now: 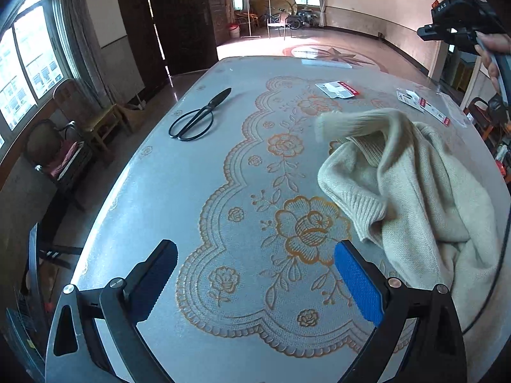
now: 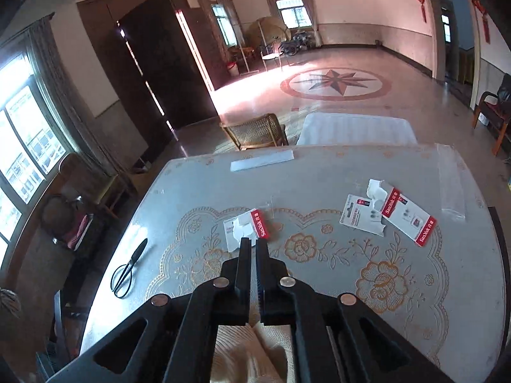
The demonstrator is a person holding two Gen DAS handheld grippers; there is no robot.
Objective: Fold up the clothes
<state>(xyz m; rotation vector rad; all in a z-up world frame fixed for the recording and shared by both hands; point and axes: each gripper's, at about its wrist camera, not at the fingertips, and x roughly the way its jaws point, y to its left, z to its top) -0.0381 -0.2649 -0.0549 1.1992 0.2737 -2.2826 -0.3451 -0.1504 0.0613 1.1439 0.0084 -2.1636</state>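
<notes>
A cream knit sweater (image 1: 412,188) lies crumpled on the right side of the table (image 1: 179,198), one ribbed sleeve blurred and raised near its far end. My left gripper (image 1: 255,277) is open and empty, low over the table to the sweater's left. My right gripper (image 2: 253,245) has its jaws nearly together with a thin gap; nothing shows between the tips. A bit of the cream sweater (image 2: 252,351) shows under its body. The right gripper's body (image 1: 460,22) shows high at the top right of the left wrist view, held by a hand.
Black scissors (image 1: 198,116) lie at the table's left, also in the right wrist view (image 2: 127,269). Torn red-and-white card packets (image 2: 246,228) (image 2: 399,210) and clear plastic (image 2: 262,159) lie at the far side. Chairs (image 1: 67,146) stand along the left edge.
</notes>
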